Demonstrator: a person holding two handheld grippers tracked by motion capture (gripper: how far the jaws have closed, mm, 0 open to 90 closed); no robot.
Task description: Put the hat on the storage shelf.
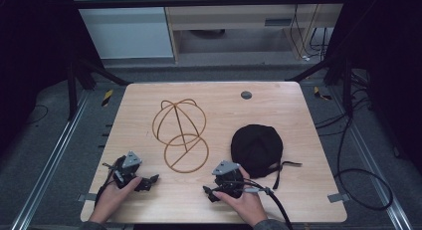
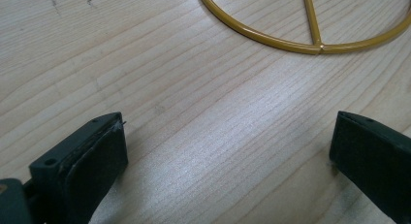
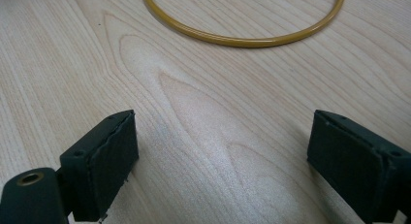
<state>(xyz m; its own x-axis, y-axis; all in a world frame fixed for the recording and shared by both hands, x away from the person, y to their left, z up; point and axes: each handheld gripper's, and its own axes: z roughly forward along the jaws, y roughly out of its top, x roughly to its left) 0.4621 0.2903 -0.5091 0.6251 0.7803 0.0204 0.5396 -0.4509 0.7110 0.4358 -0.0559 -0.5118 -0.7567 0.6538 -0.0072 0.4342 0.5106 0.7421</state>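
On the near edge of a pale wooden table (image 1: 149, 200), two black hand-held grippers are being rested by a person whose hands are entering from the bottom of the high view. Nothing is being held by the left gripper (image 2: 228, 151): its jaws are being kept wide apart over bare wood grain, as seen in the left gripper view. In the high view this gripper (image 1: 152, 180) is being pointed rightward, toward the middle of the table. The right gripper (image 3: 220, 156) is likewise being kept spread wide with only bare table between its pads; in the high view it (image 1: 206, 191) is being pointed leftward, so the two tools are being aimed toward each other.

Just beyond both grippers, a gold wire hat stand (image 1: 180, 133) is lying tipped over on the table. Its flat round base ring (image 1: 186, 153) is being shown nearest the person, and its long axis is running away from the person and slightly leftward, with the domed wire cage pointing toward the far side. A curve of the base ring is being seen ahead of the jaws in the left gripper view (image 2: 261, 37) and in the right gripper view (image 3: 242, 40), apart from the pads in both.

To the right of the stand, a black cap (image 1: 257, 148) is lying on the table, close beside the right hand (image 1: 246, 202), its strap trailing to the right.
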